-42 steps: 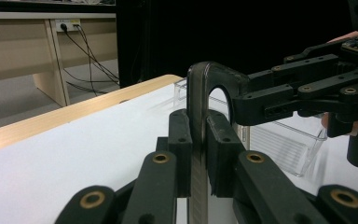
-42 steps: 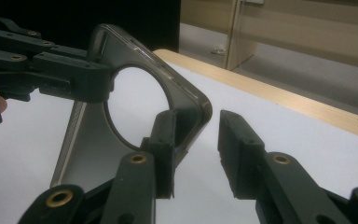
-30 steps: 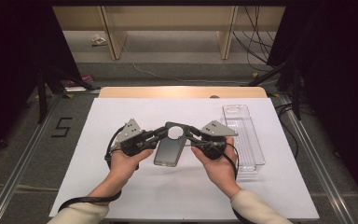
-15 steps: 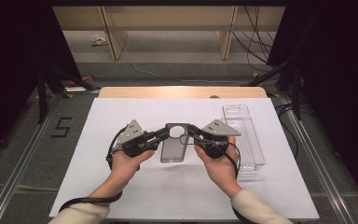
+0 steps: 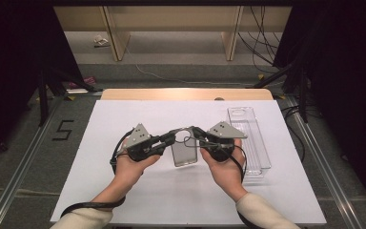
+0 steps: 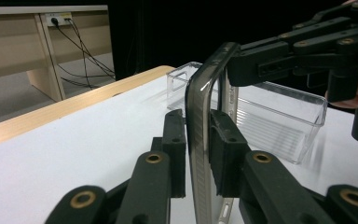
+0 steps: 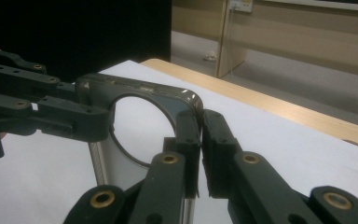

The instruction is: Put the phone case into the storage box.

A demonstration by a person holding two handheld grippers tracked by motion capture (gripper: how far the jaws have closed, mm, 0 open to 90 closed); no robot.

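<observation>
Phone case (image 5: pixel 185 151), smoke-tinted and translucent, held above the white worktop (image 5: pixel 124 119) between two hand-held tongs. The left tongs (image 5: pixel 167 139) are clamped on one upper corner of the case; in the left gripper view their pads (image 6: pixel 227 154) press either face of the edge-on rim (image 6: pixel 200 140). The right tongs (image 5: pixel 193 133) are clamped on the opposite upper corner, just beside the round camera cut-out (image 7: pixel 137 130), as the right gripper view shows. The case hangs tilted, its lower end towards the person, apparently clear of the worktop, though contact at that end cannot be excluded. A clear plastic tray (image 5: pixel 250 143) lies on the worktop to the right, near the right hand (image 5: pixel 226 169) but apart from the case; it appears empty. Judged from this arrangement, the pick-up and two-handed grasp are done. What seems left is the carry across to the tray, the lowering of the case into it, and the release of both tongs.
</observation>
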